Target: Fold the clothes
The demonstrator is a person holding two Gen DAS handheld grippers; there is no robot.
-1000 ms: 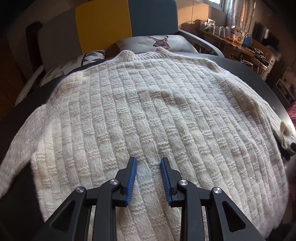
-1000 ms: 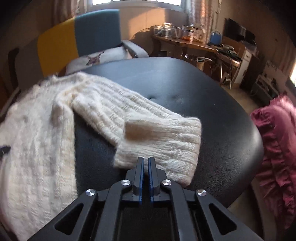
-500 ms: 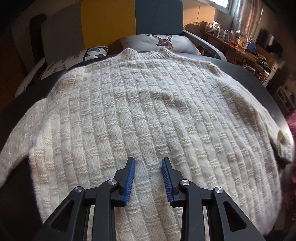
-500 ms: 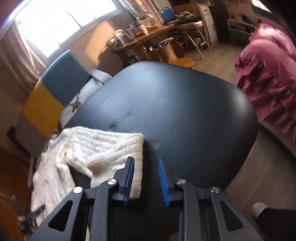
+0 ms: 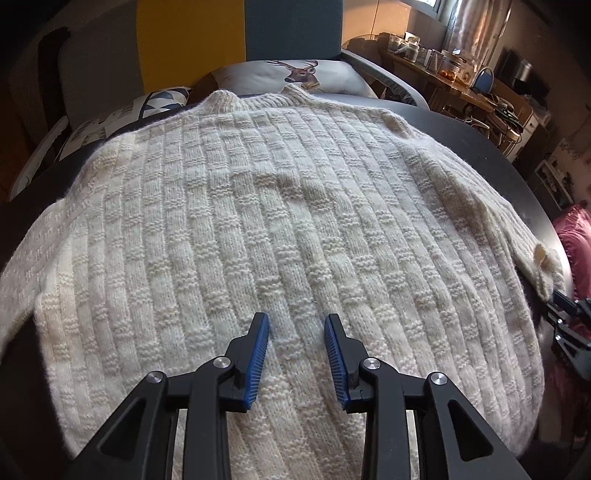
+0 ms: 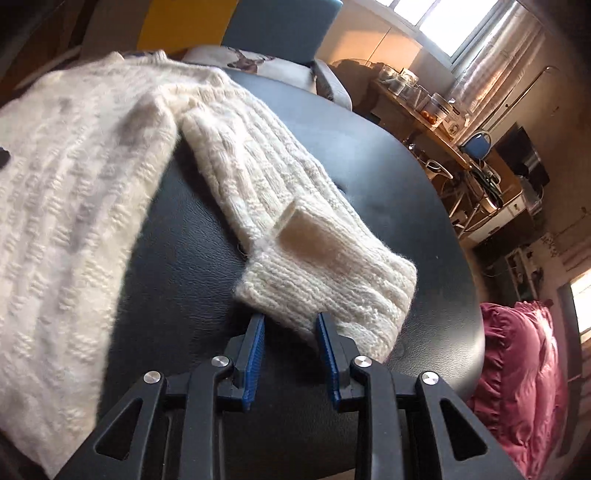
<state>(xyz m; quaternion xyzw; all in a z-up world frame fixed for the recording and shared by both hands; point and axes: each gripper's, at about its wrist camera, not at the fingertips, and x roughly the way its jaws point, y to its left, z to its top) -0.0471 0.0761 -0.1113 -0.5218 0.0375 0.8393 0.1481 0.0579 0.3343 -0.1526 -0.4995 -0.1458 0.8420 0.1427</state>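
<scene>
A cream knitted sweater lies spread flat on a black round table, collar at the far side. My left gripper hovers open over its lower middle, blue pads apart with only knit beneath them. In the right wrist view the sweater's body fills the left, and its right sleeve runs down toward the ribbed cuff. My right gripper is open with the cuff's near edge lying between the tips. The right gripper also shows at the left view's right edge, by the cuff.
A yellow and blue chair with a deer cushion stands behind the table. A cluttered wooden desk with jars lines the far wall. A pink ruffled cloth sits to the right, past the table's edge.
The right gripper went from shut at the cuff to open, swung away over the bare table, and now is back at the cuff with its jaws apart. The left gripper rose slightly.
</scene>
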